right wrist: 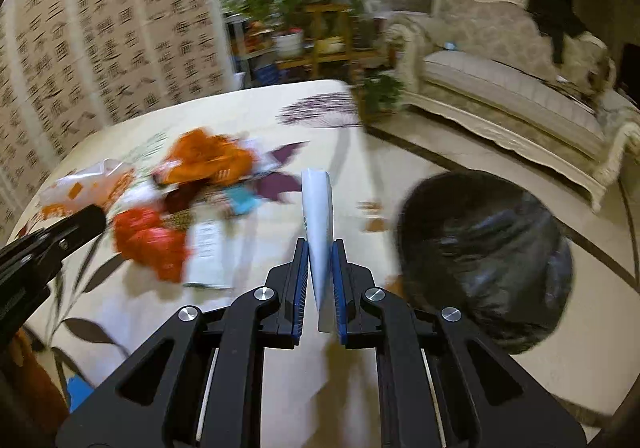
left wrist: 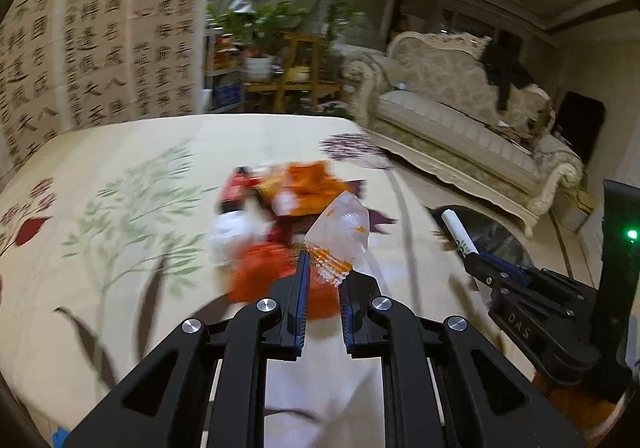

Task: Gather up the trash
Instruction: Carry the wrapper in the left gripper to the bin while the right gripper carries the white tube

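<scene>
My left gripper (left wrist: 326, 268) is shut on a clear plastic wrapper with orange print (left wrist: 340, 236), held above the table. It also shows in the right wrist view (right wrist: 86, 184). My right gripper (right wrist: 321, 248) is shut on a flat white paper packet (right wrist: 318, 216), seen from the left wrist view as a white roll (left wrist: 458, 232). A blurred pile of trash (left wrist: 276, 216) lies on the flowered tablecloth (left wrist: 120, 208): orange wrappers (right wrist: 208, 160), a red bag (right wrist: 150, 242) and a white slip (right wrist: 208, 252). A black trash bag (right wrist: 484, 260) sits open on the floor to the right.
A cream sofa (left wrist: 460, 116) stands on the right beyond the floor. A wooden plant stand with potted plants (left wrist: 288, 60) is behind the table. A calligraphy screen (left wrist: 100, 40) closes the left side. The table's right edge borders the trash bag.
</scene>
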A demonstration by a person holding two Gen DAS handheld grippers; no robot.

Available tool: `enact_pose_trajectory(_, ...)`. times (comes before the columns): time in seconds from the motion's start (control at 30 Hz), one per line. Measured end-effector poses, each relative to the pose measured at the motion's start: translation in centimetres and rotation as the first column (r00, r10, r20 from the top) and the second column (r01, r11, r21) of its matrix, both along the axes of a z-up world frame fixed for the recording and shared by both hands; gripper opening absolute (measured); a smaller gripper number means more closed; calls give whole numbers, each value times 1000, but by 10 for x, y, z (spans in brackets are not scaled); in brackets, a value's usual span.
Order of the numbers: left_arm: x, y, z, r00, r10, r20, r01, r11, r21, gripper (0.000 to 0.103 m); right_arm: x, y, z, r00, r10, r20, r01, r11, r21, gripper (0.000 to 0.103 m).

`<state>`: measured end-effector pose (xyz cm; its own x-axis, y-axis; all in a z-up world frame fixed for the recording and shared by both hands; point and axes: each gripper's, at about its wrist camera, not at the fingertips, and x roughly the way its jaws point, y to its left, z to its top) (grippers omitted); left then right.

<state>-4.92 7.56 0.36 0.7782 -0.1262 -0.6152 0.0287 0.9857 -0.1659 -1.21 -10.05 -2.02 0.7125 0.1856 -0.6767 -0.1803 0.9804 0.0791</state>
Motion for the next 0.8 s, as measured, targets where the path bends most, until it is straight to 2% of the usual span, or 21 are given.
enact_pose_trajectory(0.2,31,-59,-3,991,-132,-5,132,991,3,15,14,-56,-7,991,-136,2,136,991,-7,12)
enact_pose_trajectory(0.37,61,-112,-12,974,-224,-28,224,974,28,15,30,-90,-20,978,-207,-18,207,978,-7,12)
enact_pose_trajectory(0.57,89,-154,-30,958,-276,-77,281,957,73,15,43,-121,-35,964,-263,-39,263,965,10,12)
enact_pose_trajectory(0.8,112,-181,-46,947,-292,-131,307,946,107,15,56,-143,-48,954,-295,-58,297,954,30,12)
